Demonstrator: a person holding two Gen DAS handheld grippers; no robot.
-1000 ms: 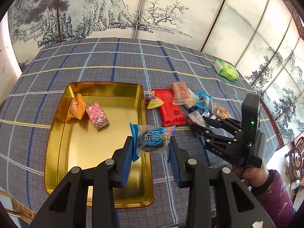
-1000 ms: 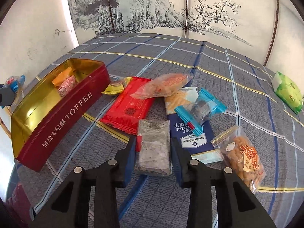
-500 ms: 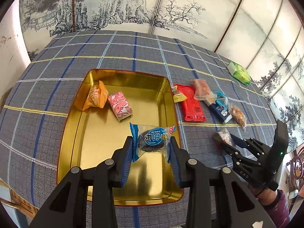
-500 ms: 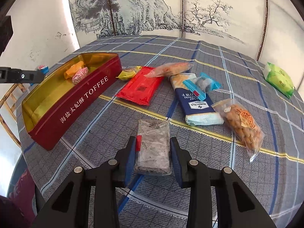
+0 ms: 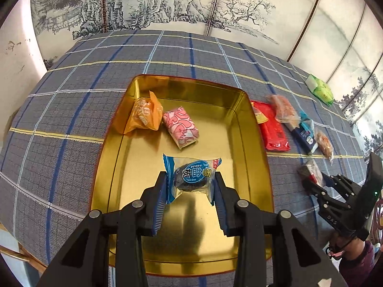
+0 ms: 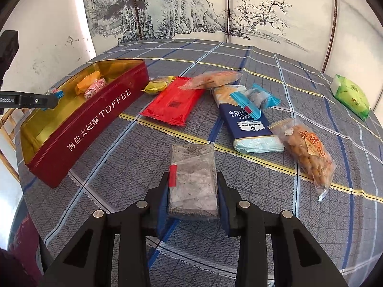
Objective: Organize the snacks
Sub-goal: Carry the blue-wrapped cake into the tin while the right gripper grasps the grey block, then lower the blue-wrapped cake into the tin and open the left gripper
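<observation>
My left gripper (image 5: 190, 186) is shut on a blue-edged snack packet (image 5: 191, 175) with a dark cake inside, held above the near half of the gold tin (image 5: 253, 143). An orange packet (image 5: 143, 114) and a pink packet (image 5: 180, 126) lie in the tin's far part. My right gripper (image 6: 192, 191) is shut on a clear packet of grey bars (image 6: 192, 179) above the checked tablecloth, to the right of the tin's red wall (image 6: 95, 119). In the left wrist view the right gripper (image 5: 313, 180) hangs off the tin's right side.
On the cloth right of the tin lie a red packet (image 6: 173, 102), a yellow packet (image 6: 158, 85), a clear orange-snack bag (image 6: 213, 79), a blue cracker pack (image 6: 249, 124), a blue-edged packet (image 6: 255, 99), a bag of fried snacks (image 6: 308, 153) and a green packet (image 6: 350, 95). Painted screens stand behind the table.
My left gripper has carried the blue packet leftward from the tin's right rim to over its middle and sunk lower. My right gripper has pulled back from the snack pile with the grey packet.
</observation>
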